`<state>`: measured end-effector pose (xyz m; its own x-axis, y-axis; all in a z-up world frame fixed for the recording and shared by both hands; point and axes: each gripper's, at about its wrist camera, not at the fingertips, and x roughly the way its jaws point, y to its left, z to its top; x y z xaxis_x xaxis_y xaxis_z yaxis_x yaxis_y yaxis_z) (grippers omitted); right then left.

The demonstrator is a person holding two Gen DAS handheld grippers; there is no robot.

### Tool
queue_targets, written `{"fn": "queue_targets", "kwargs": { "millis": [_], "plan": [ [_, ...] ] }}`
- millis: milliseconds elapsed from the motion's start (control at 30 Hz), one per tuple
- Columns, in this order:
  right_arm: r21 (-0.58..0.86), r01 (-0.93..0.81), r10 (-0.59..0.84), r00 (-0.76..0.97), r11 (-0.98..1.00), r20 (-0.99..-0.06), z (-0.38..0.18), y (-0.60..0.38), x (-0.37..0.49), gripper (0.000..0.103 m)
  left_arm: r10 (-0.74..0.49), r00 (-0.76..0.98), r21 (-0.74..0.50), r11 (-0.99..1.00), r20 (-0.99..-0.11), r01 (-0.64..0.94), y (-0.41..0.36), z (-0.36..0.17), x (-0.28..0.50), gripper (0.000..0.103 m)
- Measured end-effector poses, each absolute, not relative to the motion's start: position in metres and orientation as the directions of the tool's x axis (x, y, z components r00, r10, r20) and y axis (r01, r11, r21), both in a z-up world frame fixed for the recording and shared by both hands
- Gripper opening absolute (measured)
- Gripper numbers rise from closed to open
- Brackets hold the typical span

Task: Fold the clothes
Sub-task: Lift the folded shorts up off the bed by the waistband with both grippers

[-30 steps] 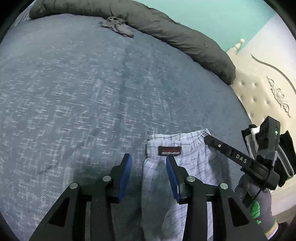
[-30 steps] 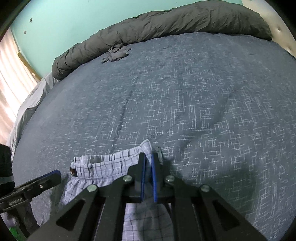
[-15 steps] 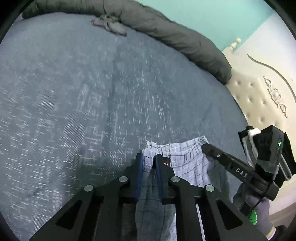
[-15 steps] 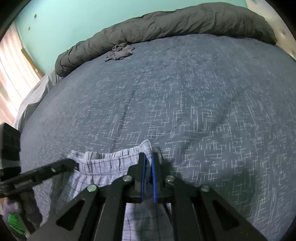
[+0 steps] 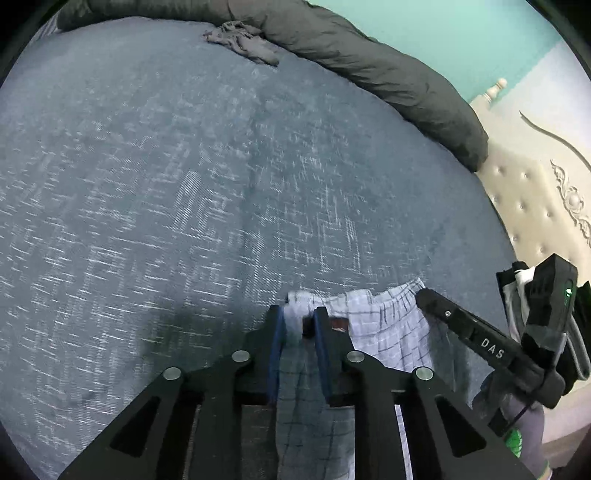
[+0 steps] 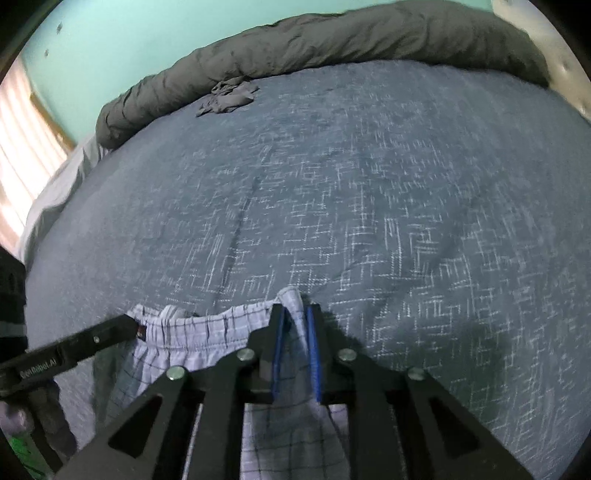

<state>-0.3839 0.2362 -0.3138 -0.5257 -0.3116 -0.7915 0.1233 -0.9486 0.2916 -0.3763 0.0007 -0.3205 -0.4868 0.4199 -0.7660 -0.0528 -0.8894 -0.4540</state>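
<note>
Checked pale-blue shorts hang at 6 o'clock over the bedspread, their waistband stretched 9-to-3 between the left gripper and right gripper, each pinching one corner.

A broad blue-grey bedspread with a white crosshatch weave fills both views, a faint crease running up its middle. Along the far edge lies a long dark grey rolled duvet, and just beside it, on the spread, sits a small crumpled grey garment. Behind that, a mint-green wall. At the right of the left view, a cream tufted headboard with carved scrollwork. Sunlit pale curtains glow at the right view's left edge.
</note>
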Motion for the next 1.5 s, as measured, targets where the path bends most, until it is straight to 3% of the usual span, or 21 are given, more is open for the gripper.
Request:
{"fn": "queue_targets", "kwargs": {
  "millis": [200,367,533,667,700,800,1067,1500],
  "plan": [
    [0.368,0.082,-0.358,-0.498,-0.926,-0.79,-0.313,0.251,-0.387,0.045,0.421,-0.486,-0.446,-0.892,-0.766,-0.069,-0.004,-0.314,-0.373,0.037],
    [0.435,0.06,-0.412,-0.457,-0.899,-0.788,-0.315,0.257,-0.393,0.047,0.437,-0.462,-0.453,-0.888,-0.772,-0.084,-0.004,-0.316,-0.374,0.038],
    [0.38,0.114,-0.392,-0.41,-0.918,-0.824,-0.319,0.24,-0.391,0.047,0.467,-0.426,-0.48,-0.873,-0.775,-0.085,0.001,-0.326,-0.375,0.038],
    [0.401,0.135,-0.42,-0.404,-0.906,-0.812,-0.32,0.239,-0.391,0.029,0.489,-0.409,-0.51,-0.858,-0.77,-0.066,0.0,-0.334,-0.378,0.035],
    [0.41,0.142,-0.431,-0.399,-0.901,-0.809,-0.32,0.239,-0.391,0.023,0.491,-0.408,-0.506,-0.859,-0.77,-0.079,0.002,-0.334,-0.378,0.028],
    [0.426,0.163,-0.454,-0.398,-0.89,-0.797,-0.32,0.241,-0.389,0.013,0.489,-0.412,-0.492,-0.864,-0.769,-0.105,0.005,-0.331,-0.379,0.019],
    [0.419,0.245,-0.484,-0.48,-0.875,-0.732,-0.29,0.241,-0.369,0.009,0.495,-0.444,-0.489,-0.861,-0.747,-0.136,0.003,-0.306,-0.372,0.014],
    [0.413,0.302,-0.507,-0.604,-0.859,-0.614,-0.191,0.254,-0.316,0.009,0.492,-0.538,-0.464,-0.863,-0.685,-0.199,0.005,-0.198,-0.326,0.014]
  ]
}}
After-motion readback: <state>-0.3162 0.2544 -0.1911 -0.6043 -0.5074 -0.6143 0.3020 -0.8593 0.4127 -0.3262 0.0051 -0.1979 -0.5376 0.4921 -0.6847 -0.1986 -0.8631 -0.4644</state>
